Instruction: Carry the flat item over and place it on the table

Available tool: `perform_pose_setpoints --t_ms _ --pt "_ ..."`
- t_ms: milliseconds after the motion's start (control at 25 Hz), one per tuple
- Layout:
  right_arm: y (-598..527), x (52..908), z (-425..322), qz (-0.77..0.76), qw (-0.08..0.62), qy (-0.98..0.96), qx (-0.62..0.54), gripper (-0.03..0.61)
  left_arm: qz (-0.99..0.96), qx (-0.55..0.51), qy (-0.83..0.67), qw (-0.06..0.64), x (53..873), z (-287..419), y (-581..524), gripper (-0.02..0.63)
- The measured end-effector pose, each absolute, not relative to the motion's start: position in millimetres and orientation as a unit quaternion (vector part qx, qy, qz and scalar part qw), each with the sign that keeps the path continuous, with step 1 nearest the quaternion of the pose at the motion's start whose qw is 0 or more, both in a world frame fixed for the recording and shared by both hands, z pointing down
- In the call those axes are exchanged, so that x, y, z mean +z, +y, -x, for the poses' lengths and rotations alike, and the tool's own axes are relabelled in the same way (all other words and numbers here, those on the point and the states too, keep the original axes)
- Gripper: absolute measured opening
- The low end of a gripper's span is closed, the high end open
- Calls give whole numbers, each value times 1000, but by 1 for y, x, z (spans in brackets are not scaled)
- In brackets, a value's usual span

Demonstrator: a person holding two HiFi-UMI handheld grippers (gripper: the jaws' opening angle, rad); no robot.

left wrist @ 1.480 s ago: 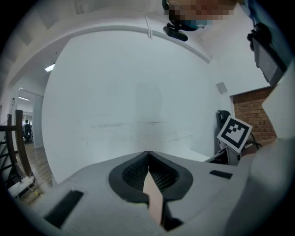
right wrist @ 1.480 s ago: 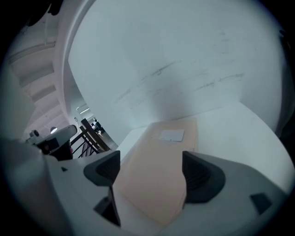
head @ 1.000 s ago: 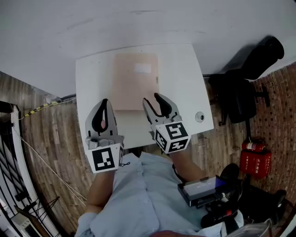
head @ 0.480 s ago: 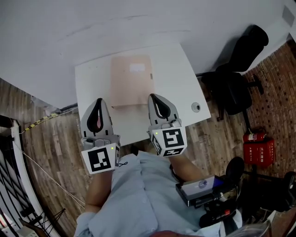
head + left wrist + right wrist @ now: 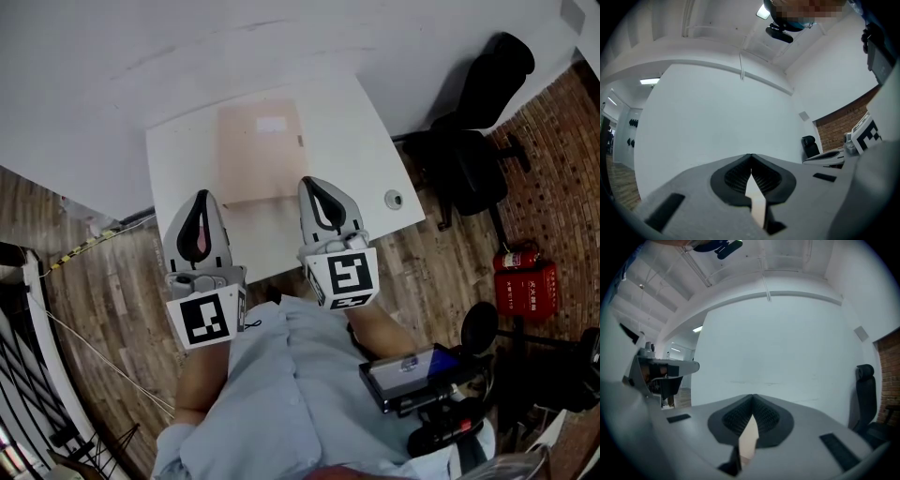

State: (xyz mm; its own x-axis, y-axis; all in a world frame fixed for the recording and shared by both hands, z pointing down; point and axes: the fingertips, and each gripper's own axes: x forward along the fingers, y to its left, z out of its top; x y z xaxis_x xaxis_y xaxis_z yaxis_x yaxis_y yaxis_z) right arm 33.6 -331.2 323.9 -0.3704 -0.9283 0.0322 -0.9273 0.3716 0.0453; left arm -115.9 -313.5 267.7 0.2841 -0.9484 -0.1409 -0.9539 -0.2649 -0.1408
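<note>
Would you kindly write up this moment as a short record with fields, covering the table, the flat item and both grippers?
table: white table, standing against a white wall
flat item: tan flat item lying flat on the table, white label facing up
left gripper: left gripper with jaws together, over the table's near part, left of the item
right gripper: right gripper with jaws together, tip at the item's near right corner; cannot tell if it grips it
other: small round object near the table's right corner
</note>
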Motion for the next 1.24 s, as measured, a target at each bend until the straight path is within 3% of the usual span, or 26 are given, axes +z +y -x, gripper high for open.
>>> perform_pose_setpoints --t_ms 1240 --pt "-334 322 -20 -561 27 -827 -24 5 798 16 595 96 272 125 -321 9"
